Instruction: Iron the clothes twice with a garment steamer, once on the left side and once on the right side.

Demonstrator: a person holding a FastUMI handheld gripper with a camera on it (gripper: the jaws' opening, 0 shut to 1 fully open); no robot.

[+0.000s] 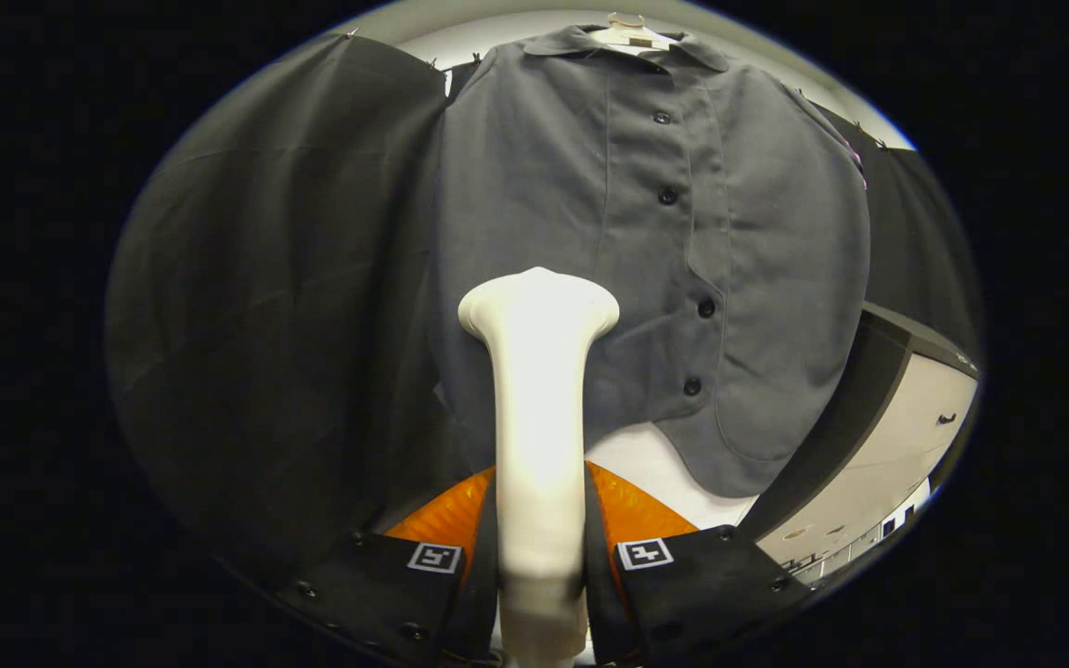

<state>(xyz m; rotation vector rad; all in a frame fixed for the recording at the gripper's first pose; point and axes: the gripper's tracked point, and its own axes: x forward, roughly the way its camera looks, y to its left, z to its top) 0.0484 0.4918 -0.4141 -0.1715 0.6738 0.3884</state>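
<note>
Hanging from a hanger [629, 33], the shirt [646, 241] is the landmark: grey, buttoned down the front, its hem falling free over a pale surface below. The steamer [539, 408] stands upright between the fingers of the gripper [539, 557], which are closed onto its handle from both sides, so the tool has a firm hold of it. The steamer's flared head sits in front of the shirt's lower part, on the side left of the button row. Whether the head touches the cloth I cannot tell.

Judging from that, a pass on the left side looks to be in hand or about to begin. Nothing on the shirt tells whether any pass is already finished, so I would count the right side, and possibly both, as left to do.

Black cloth [265, 278] hangs beside the shirt. No container is to be seen.
</note>
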